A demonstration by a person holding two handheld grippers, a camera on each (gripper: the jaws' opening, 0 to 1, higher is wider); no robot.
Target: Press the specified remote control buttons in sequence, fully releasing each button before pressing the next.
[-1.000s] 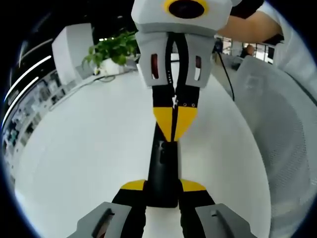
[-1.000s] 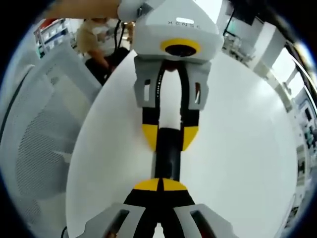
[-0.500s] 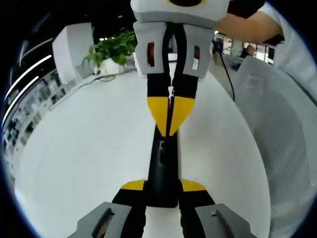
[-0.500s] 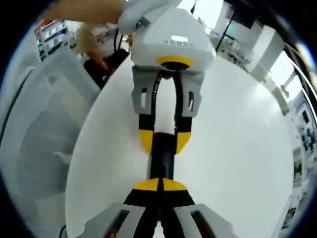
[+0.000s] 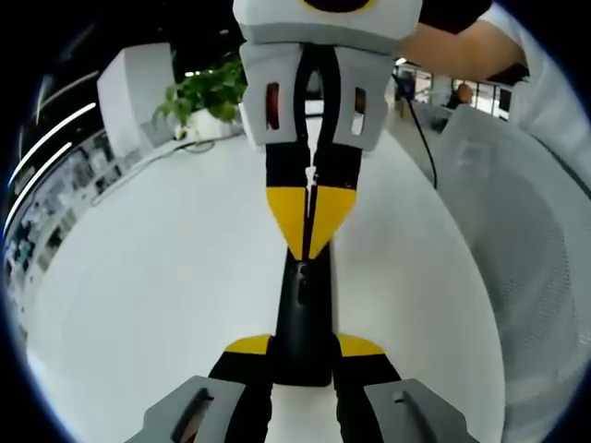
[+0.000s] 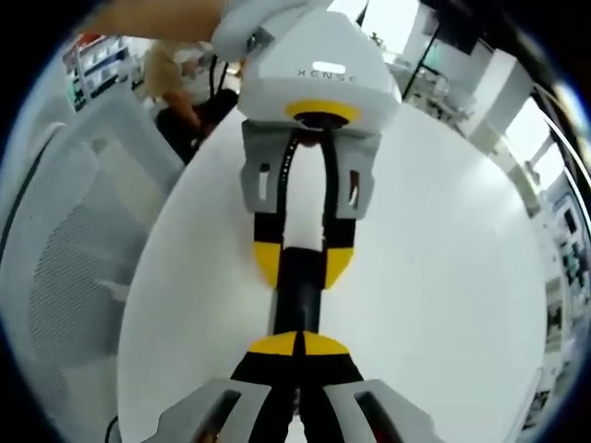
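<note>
Left gripper (image 5: 303, 349) clamps the remote (image 5: 303, 314); right gripper (image 5: 309, 231) (clenched) has lifted slightly.

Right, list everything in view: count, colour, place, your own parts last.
Remote control: one, black, lying on the table, held at one end between the left tool's jaws.
Table: one, white, round, under the remote.
Potted plant: one, green, at the table's far edge in the left gripper view.
Mesh chair: one, pale grey, beside the table.
Left tool: yellow-tipped black jaws shut on the remote.
Right tool: yellow-tipped jaws shut together, tips over the remote's other end.
Person's arm: behind the right tool.
</note>
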